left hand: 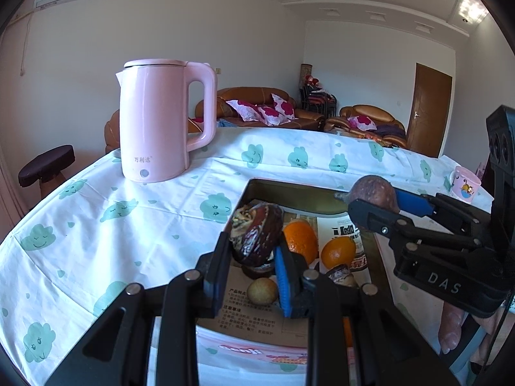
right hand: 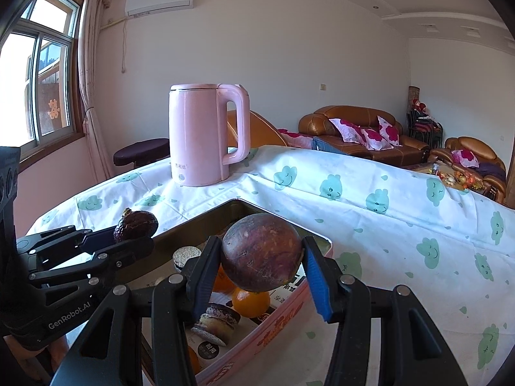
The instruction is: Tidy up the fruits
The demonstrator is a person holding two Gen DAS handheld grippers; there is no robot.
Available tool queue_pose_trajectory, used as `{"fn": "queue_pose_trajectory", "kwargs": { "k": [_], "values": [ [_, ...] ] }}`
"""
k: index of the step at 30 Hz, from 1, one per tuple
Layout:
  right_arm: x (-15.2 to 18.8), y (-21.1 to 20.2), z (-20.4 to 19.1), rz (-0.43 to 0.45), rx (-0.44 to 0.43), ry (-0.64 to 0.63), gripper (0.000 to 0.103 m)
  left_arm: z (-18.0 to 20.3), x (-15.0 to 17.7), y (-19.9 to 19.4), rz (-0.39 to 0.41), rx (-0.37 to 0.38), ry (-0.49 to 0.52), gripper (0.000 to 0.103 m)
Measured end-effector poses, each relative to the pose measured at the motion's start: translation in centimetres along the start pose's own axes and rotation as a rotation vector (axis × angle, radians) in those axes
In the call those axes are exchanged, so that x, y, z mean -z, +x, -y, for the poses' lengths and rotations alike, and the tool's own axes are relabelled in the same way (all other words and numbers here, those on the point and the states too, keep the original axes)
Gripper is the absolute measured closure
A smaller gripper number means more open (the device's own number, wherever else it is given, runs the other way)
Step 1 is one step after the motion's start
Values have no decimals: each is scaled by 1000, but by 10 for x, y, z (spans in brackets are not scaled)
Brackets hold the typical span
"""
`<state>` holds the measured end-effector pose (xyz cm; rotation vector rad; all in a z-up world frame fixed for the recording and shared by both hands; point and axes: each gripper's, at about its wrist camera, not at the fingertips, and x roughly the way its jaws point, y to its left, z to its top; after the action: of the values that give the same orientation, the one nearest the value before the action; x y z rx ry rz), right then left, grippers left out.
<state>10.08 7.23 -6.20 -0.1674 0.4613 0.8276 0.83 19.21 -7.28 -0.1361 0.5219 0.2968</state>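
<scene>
In the left wrist view my left gripper (left hand: 252, 257) is shut on a dark, wrinkled passion fruit (left hand: 256, 234), held above a metal tin (left hand: 289, 189) lined with printed paper. Two oranges (left hand: 301, 239), a small yellowish fruit (left hand: 262, 291) and a cut dark fruit (left hand: 341, 275) lie inside the tin. In the right wrist view my right gripper (right hand: 260, 267) is shut on a round purple-brown passion fruit (right hand: 262, 252), above the tin (right hand: 280, 321). Below it lie an orange (right hand: 251, 302) and cut fruit halves (right hand: 215, 321). Each view also shows the other gripper (left hand: 370, 202) (right hand: 135, 236) beside it, holding its fruit.
A pink electric kettle (left hand: 161, 119) (right hand: 206, 135) stands at the back left of the table, on a white cloth (left hand: 96, 225) with green cloud prints. A small pink mug (left hand: 465, 183) sits at the far right edge. Brown sofas and a stool lie beyond the table.
</scene>
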Motion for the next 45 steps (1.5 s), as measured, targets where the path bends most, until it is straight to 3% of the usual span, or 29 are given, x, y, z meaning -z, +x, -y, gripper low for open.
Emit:
{"fn": "queue_pose_trajectory", "kwargs": {
  "k": [8, 9, 11, 13, 20, 30, 45],
  "values": [
    [2, 7, 3, -23, 3, 8, 50, -1, 0, 6, -28, 2, -8, 73],
    [2, 8, 4, -29, 0, 9, 50, -1, 0, 6, -29, -5, -13, 71],
    [2, 11, 4, -45, -9, 10, 50, -2, 0, 6, -25, -9, -15, 55],
    [2, 11, 3, -40, -7, 7, 44, -2, 1, 4, -17, -18, -12, 45],
    [2, 5, 5, -10, 1, 19, 34, 1, 1, 0, 8, -28, -6, 24],
    [5, -10, 12, 50, 35, 58, 26, 0, 1, -9, 55, -42, -20, 14],
    [7, -19, 14, 84, 53, 68, 23, -2, 1, -11, 77, -52, -40, 13]
  ]
}}
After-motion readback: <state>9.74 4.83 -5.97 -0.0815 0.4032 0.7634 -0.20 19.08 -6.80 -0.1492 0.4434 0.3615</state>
